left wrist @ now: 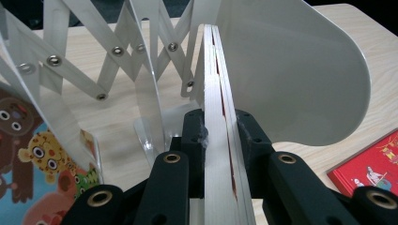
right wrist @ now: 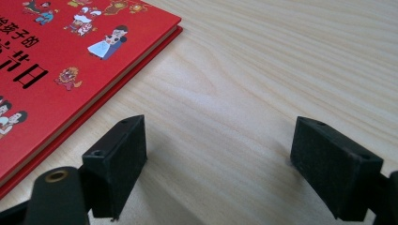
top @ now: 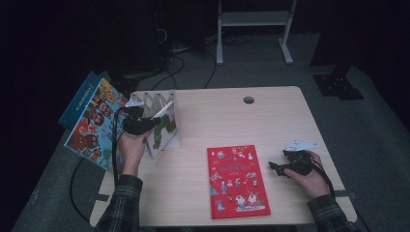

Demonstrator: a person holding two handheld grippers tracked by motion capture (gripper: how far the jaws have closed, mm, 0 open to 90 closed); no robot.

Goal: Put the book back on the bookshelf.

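Observation:
A thin picture book (top: 164, 126) with a white and green cover stands upright in a white accordion book rack (top: 153, 98) at the table's back left. My left gripper (top: 153, 123) is shut on that book's edge (left wrist: 219, 140), beside a rounded white divider (left wrist: 291, 70) of the rack. A red picture book (top: 237, 181) lies flat in the middle of the table. Just right of it, low over the table, my right gripper (top: 276, 168) is open. In the right gripper view my right gripper (right wrist: 220, 168) holds nothing, and the red book's corner (right wrist: 56, 56) lies at the left.
A colourful animal book (top: 94, 125) leans at the table's left edge with a blue book (top: 80, 96) behind it. A cable hole (top: 248, 100) sits near the back edge. A white frame (top: 254, 19) stands on the floor behind the table.

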